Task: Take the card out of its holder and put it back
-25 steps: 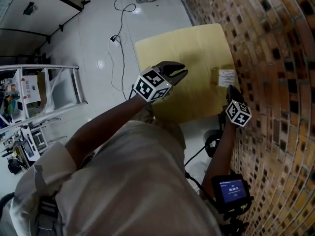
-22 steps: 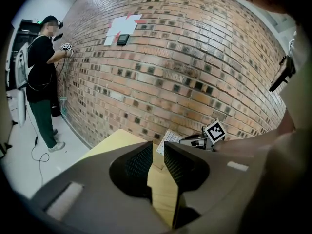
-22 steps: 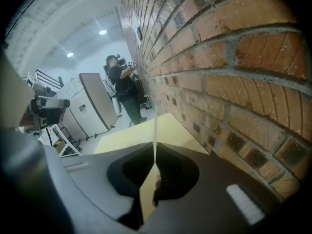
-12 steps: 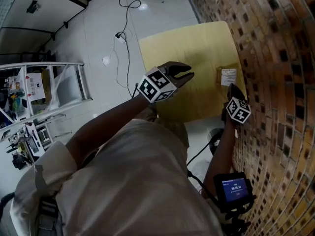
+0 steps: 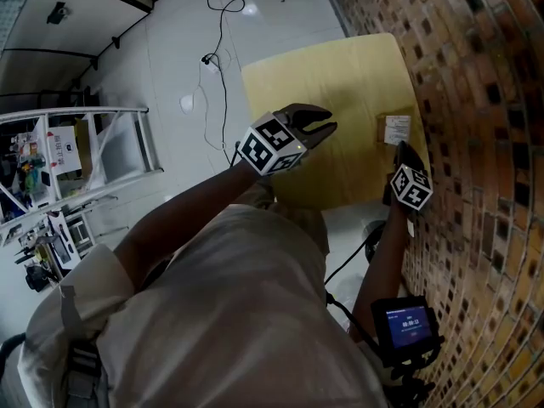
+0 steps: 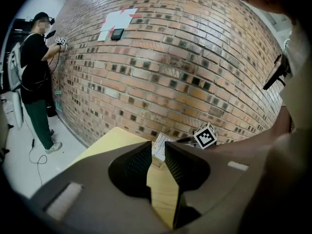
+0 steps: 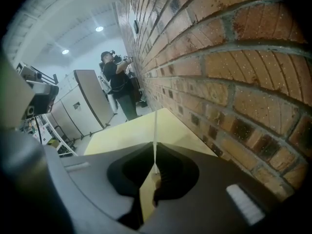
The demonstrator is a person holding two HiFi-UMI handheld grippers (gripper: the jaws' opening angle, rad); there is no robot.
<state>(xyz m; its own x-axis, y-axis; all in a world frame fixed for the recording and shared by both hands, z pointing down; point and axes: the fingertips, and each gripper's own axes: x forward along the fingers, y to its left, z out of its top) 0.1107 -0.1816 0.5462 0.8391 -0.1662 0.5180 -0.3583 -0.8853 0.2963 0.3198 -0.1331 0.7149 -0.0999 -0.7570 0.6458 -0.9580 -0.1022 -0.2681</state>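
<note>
right gripper [image 7: 155,155] jaws pinch the card [image 5: 396,129] edge-on, long axis running straight ahead from them. left gripper [image 6: 158,149] jaws spread, empty; card lies beyond their tips.

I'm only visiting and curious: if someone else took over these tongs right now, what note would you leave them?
Left tongs: open and empty, hovering over the yellow table and pointing toward the card.
Right tongs: shut on the edge of the thin white card, close to the brick wall.
Holder: what looks like a tan sleeve lies flat on the table beside the card.
Done: the card is gripped. I cannot tell whether it is fully out of the holder.
Left: finish pulling it free, then slide it back in. The left tongs could probably steady the holder.
</note>
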